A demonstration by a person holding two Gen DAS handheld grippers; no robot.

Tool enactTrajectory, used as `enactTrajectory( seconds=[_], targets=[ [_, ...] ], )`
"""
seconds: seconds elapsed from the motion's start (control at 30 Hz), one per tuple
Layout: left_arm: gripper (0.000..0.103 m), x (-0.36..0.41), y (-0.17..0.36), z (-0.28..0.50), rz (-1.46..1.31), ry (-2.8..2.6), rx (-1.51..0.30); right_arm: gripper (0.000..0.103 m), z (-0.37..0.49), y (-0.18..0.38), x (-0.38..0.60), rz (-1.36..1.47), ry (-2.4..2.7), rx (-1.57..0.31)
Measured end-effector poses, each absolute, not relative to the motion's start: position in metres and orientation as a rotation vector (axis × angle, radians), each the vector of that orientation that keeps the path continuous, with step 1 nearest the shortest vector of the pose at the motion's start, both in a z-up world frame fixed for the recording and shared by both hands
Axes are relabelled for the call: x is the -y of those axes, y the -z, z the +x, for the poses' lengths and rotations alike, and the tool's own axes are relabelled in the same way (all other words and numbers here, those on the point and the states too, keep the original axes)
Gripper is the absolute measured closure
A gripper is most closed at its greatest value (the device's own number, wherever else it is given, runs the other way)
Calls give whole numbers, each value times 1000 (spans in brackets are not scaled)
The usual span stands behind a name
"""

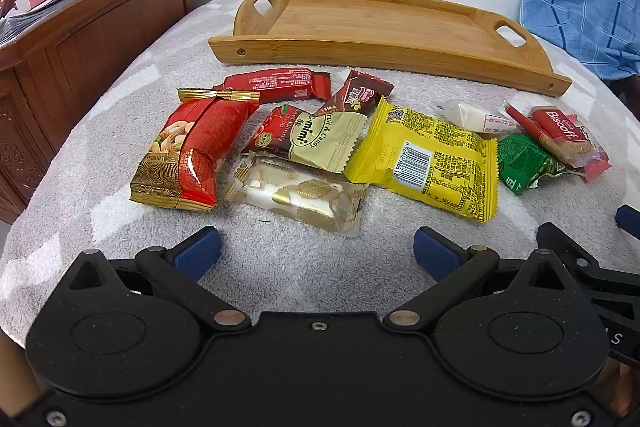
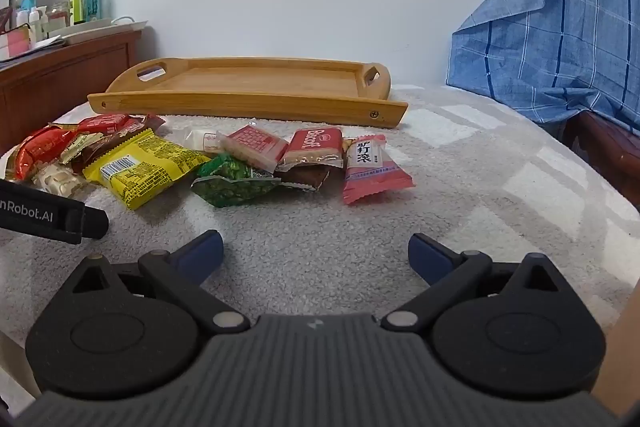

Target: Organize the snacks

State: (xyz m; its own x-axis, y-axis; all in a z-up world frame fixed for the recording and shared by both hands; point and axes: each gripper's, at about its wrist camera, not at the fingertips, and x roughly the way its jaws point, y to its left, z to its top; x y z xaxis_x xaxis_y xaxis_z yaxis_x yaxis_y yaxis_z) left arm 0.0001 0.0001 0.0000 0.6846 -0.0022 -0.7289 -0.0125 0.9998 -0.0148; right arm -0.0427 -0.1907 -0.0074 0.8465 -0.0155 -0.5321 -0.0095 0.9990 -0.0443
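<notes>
Several snack packets lie in a loose pile on a grey towel. Among them are a red nut bag, a white and gold packet, a yellow packet, a green packet, a Biscoff biscuit and a pink packet. A bamboo tray stands bare behind the pile. My left gripper hangs open just short of the white and gold packet. My right gripper is open over bare towel, in front of the green and pink packets.
A wooden dresser with bottles and papers stands at the left. Blue checked cloth drapes over furniture at the right. The left gripper's body pokes into the right wrist view from the left. A white wall lies behind the tray.
</notes>
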Motion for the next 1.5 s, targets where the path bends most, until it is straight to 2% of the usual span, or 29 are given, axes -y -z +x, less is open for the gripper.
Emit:
enactTrajectory(
  seconds=[1.5],
  targets=[
    [0,0,0,0,-16,-7,-807,0,-41,9,190,-41,-3,-563]
  ],
)
